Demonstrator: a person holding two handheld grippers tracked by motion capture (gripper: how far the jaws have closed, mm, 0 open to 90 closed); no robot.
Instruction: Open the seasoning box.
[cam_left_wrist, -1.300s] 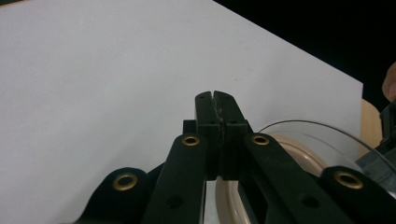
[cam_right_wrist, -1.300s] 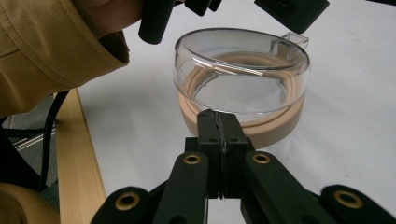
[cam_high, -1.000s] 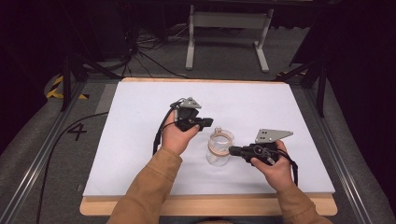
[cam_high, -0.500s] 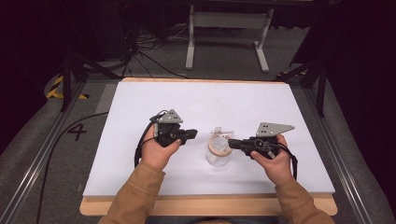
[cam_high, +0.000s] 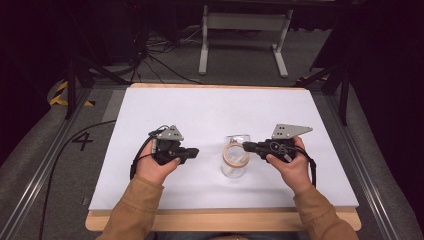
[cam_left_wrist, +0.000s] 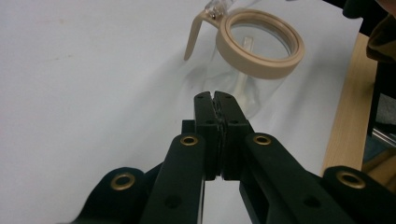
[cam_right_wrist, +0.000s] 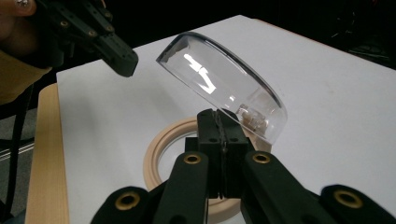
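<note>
Right gripper (cam_high: 248, 146) fingers seemingly pinch the jar (cam_high: 234, 161) lid (cam_right_wrist: 222, 95) open; left gripper (cam_high: 192, 152) fingers closed, empty. Lift gently, steady hinge.

Glossy clear jar (cam_high: 234, 167) and lid (cam_right_wrist: 224, 88) (matt beige rim) on a matt white table (cam_high: 165, 107) edged in wood.

Your jar (cam_high: 234, 165) is clear glass with a tan ring (cam_left_wrist: 260, 43) around its mouth. It stands upright on the white table (cam_high: 210, 115), toward the near edge and a little right of the middle. Its clear domed lid (cam_right_wrist: 224, 91) is swung up, tilted open on a hinge at the ring's far side.
</note>
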